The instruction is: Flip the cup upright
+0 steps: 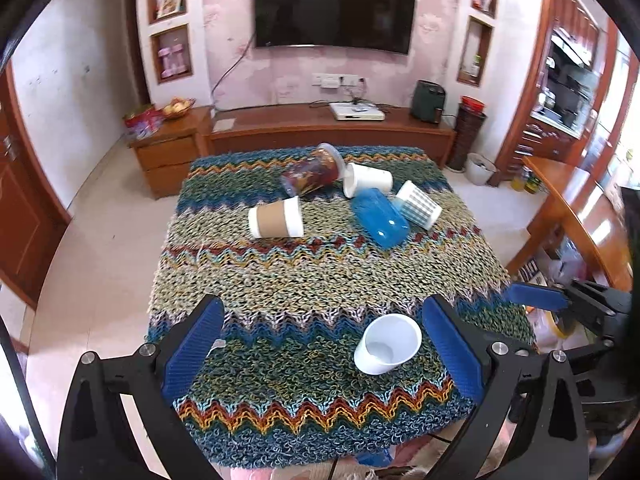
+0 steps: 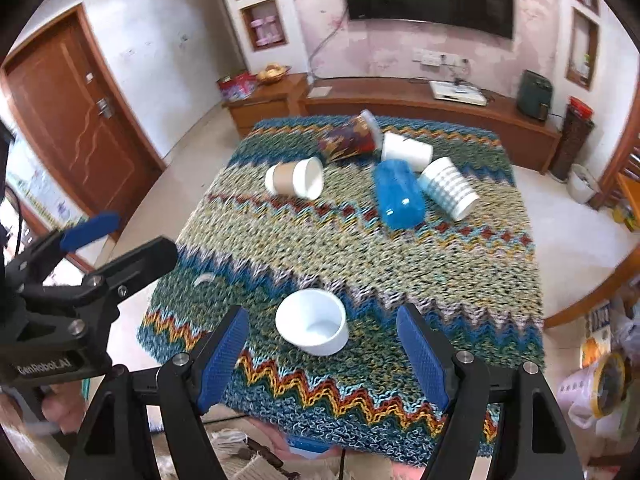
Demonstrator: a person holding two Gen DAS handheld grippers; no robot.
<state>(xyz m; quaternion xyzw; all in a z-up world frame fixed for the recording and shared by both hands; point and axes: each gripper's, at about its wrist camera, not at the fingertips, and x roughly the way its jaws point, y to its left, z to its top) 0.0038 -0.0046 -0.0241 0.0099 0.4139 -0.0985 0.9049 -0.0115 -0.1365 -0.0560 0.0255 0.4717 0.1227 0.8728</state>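
White cup [image 2: 311, 321] upright near table's [image 2: 460, 280] 6 o'clock edge, untouched. Tablecloth [image 1: 280, 280] hides tabletop. Both grippers hover, jaws apart: left gripper [image 1: 322, 354], right gripper [image 2: 322, 356]; five cups lying toward 12 o'clock.

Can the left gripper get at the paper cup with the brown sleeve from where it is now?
Probably yes. The left gripper has its jaws open and empty, and the brown-sleeved cup lies on its side ahead with bare cloth between. The upright white cup sits off to the right.
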